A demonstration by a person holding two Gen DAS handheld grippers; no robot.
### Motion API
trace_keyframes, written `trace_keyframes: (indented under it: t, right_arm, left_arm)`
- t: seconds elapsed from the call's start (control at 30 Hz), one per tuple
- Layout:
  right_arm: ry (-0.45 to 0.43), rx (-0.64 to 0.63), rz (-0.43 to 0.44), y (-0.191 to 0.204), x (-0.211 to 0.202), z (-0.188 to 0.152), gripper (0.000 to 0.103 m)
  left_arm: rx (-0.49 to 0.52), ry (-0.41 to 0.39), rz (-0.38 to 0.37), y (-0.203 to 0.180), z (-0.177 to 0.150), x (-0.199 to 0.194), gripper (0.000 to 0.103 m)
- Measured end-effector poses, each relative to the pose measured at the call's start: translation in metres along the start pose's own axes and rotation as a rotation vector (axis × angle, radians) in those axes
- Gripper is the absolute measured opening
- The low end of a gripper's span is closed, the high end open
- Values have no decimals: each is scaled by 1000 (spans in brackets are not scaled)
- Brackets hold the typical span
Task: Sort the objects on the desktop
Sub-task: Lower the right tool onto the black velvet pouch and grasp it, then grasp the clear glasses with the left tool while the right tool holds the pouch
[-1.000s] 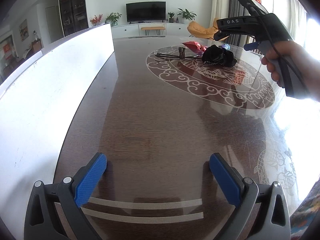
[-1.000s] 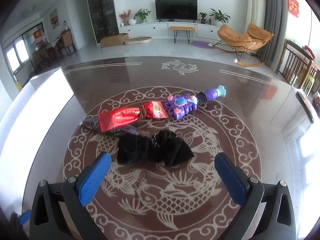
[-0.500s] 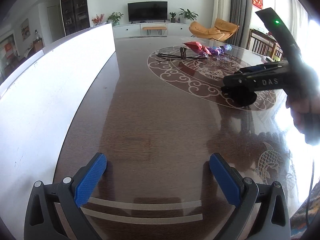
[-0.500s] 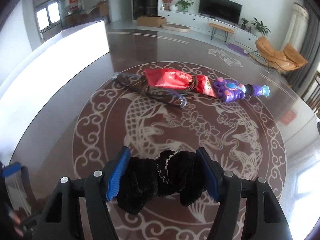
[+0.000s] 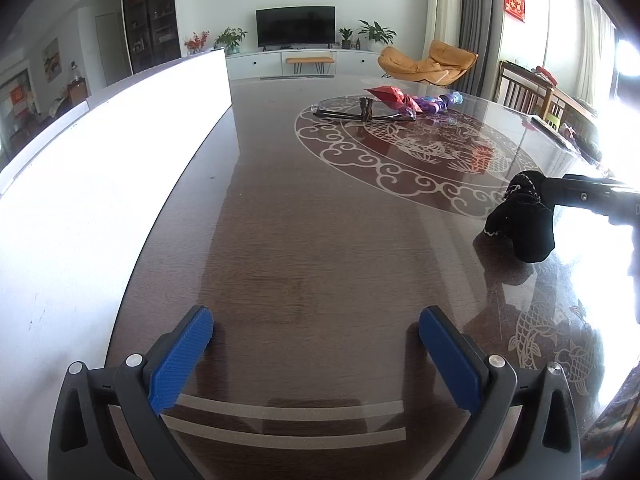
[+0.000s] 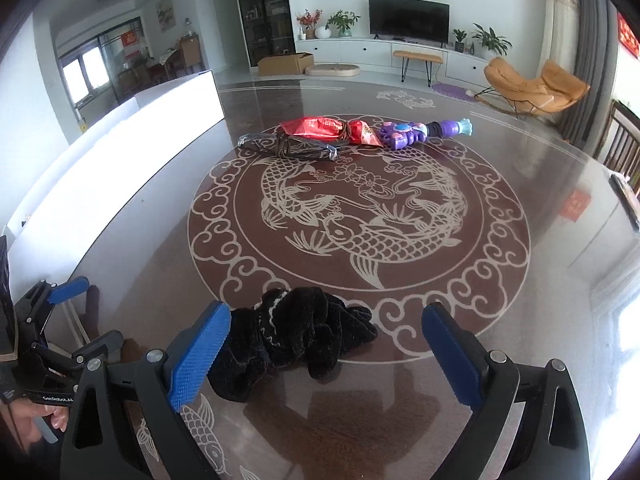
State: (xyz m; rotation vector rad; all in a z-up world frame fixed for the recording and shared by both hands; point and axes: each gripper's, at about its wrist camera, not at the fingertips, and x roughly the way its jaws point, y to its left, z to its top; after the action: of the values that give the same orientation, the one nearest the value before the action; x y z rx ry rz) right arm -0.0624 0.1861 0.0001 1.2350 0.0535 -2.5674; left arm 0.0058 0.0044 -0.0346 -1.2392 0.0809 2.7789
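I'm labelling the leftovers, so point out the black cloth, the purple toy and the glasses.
black cloth (image 6: 300, 328), right wrist view, middle of the bundle.
purple toy (image 6: 400, 134), right wrist view, its wide purple head.
glasses (image 6: 298, 148), right wrist view, the dark frame.

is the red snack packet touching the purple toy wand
Touching. In the right wrist view the red snack packet has its right tip lying against the purple toy wand, with no table visible between them.
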Motion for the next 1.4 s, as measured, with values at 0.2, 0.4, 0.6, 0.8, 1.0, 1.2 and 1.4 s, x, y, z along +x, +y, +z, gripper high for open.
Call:
trace_keyframes:
  t: [0.2, 0.4, 0.6, 0.8, 1.0, 1.2, 1.4]
  right_arm:
    - [68, 141, 60, 3, -11, -17, 97]
    - [64, 175, 73, 20, 17, -5, 97]
    - [34, 140, 23, 36, 48, 18, 97]
    - [41, -69, -92, 46, 51, 9, 78]
    - [26, -49, -58, 29, 40, -3, 74]
    - [40, -76, -52, 32, 44, -2, 83]
    - [43, -82, -45, 35, 45, -3, 86]
  left_arm:
    - [-4, 1, 4, 0, 1, 0, 103]
    - [-4, 1, 4, 0, 1, 0, 103]
    - [-3, 1, 4, 0, 1, 0, 103]
    - [0, 2, 1, -1, 1, -2, 103]
    - [3, 49, -5, -1, 7, 0, 103]
    - [80, 67, -67, -2, 63, 20, 103]
    - [352, 38, -109, -19, 141, 63, 103]
